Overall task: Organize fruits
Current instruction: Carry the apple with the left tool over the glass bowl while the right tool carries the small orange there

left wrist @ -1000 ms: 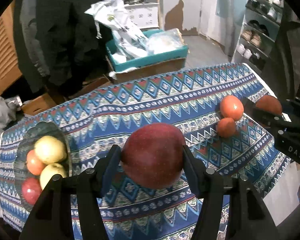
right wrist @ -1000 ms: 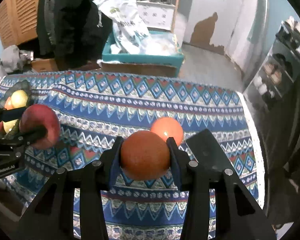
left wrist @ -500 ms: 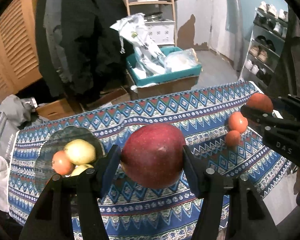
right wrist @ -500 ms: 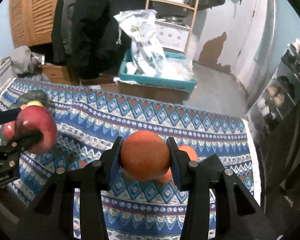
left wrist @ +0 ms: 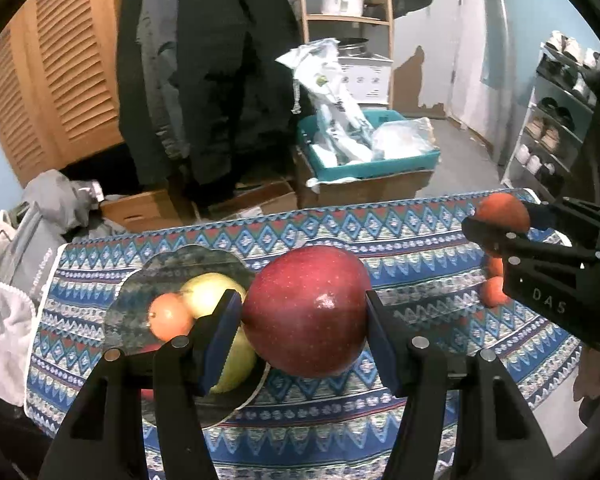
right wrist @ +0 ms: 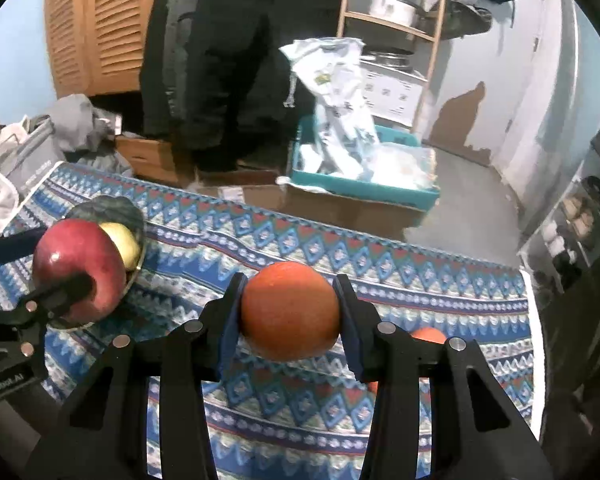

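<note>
My left gripper [left wrist: 304,312] is shut on a large red apple [left wrist: 306,310] and holds it in the air just right of a dark glass plate [left wrist: 180,260]. The plate holds a yellow-green apple [left wrist: 208,292], a small orange fruit [left wrist: 170,316] and more fruit hidden behind my fingers. My right gripper [right wrist: 290,312] is shut on an orange [right wrist: 290,310] above the patterned blue tablecloth [right wrist: 380,276]. That orange [left wrist: 502,210] also shows in the left wrist view. Two small orange fruits [left wrist: 494,290] lie on the cloth at the right.
The table's far edge drops to a floor with cardboard boxes [left wrist: 364,188] and a teal tray of bags [left wrist: 364,148]. Grey clothing [left wrist: 32,232] lies at the left edge. A shoe rack [left wrist: 556,128] stands at the right. Dark coats [left wrist: 204,72] hang behind.
Both grippers have risen with their fruit. The left one moved left, so the red apple now sits beside the plate. The right gripper followed leftward with the orange.
</note>
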